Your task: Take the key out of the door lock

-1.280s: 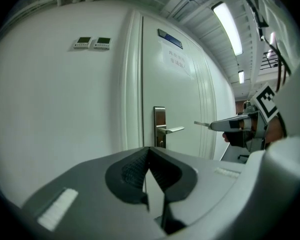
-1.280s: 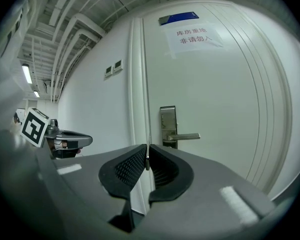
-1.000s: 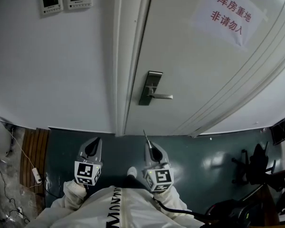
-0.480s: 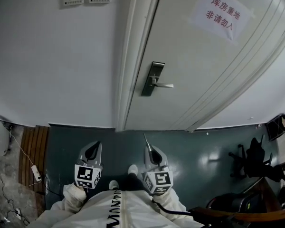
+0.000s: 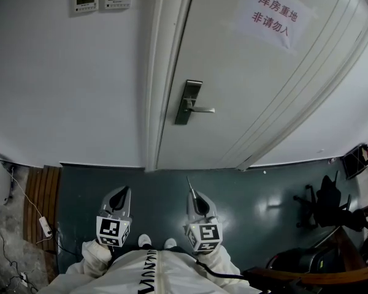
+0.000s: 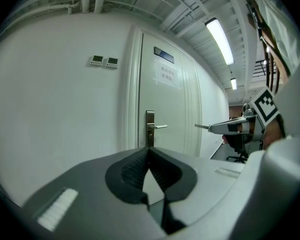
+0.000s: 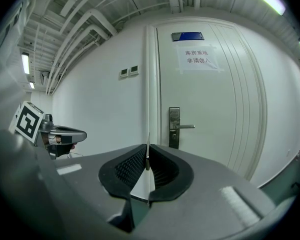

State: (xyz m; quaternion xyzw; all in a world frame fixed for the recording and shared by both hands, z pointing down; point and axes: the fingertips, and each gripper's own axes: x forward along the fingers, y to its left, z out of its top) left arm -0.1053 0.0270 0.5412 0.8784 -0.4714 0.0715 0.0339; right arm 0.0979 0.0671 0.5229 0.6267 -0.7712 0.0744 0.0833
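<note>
Well back from the steel lock plate (image 5: 187, 101) of the white panelled door (image 5: 257, 97), right gripper (image 5: 192, 193) pinches a thin silver blade (image 7: 148, 153), apparently the key, left gripper (image 5: 125, 190) closed on nothing; slim edgewise grip could slip.

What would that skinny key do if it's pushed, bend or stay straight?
Probably stay straight: the key sticks out of the right gripper without drooping, so it looks stiff. It seems thin, so likely light. Pinched at one end only, smooth metal might slip.

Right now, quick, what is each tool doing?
Left tool: closed, nothing in it.
Right tool: closed on a thin metal key.
</note>
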